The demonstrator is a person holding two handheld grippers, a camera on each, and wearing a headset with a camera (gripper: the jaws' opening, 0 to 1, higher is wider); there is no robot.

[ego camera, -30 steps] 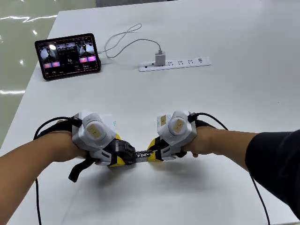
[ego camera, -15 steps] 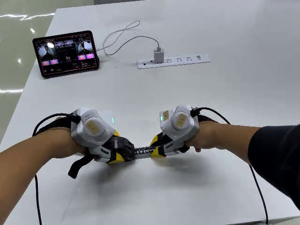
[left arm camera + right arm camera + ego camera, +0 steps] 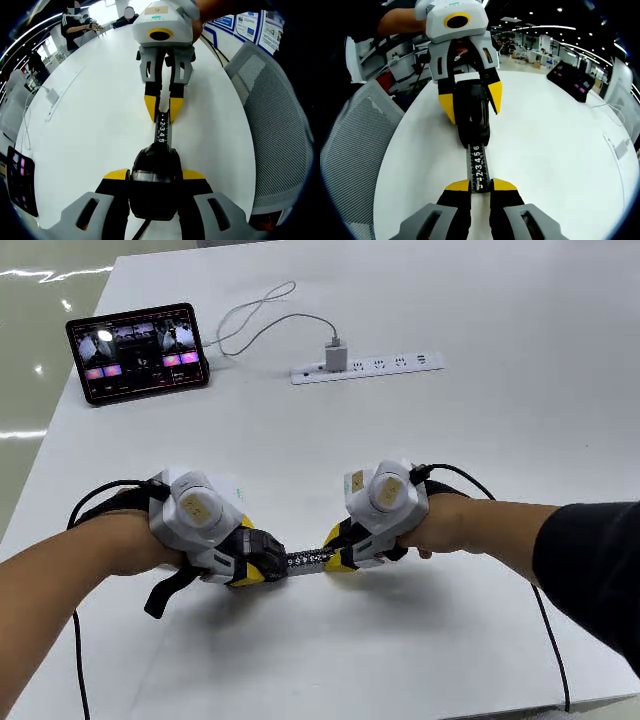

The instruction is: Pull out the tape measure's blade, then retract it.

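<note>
In the lower middle of the head view we see the two grippers facing each other low over the white table, one held in each hand, with the forearms coming in from the left and right edges of the frame. The left gripper sits at lower left of centre. Its jaws are clenched on the black tape measure, one yellow-tipped finger on each side of the case. In the left gripper view the case fills the gap between those fingers at the bottom centre of the frame.

A short length of blade runs from the case toward the right gripper, just right of centre. That gripper's jaws are pinched together on the blade's free end. In the right gripper view the two yellow tips meet around the end of the strip at bottom centre. White digits from 2 to 6 read along the black strip as it leads up to the mouth of the case. The blade looks straight and level between the two grippers, close to the tabletop; we cannot tell whether it touches the surface.

A black cable trails from behind each gripper along the forearm.

Well apart from the work, a tablet with a lit screen stands at the upper left of the head view. A white power strip lies at top centre with a charger plugged into it, and a thin cord loops from the charger toward the tablet.
</note>
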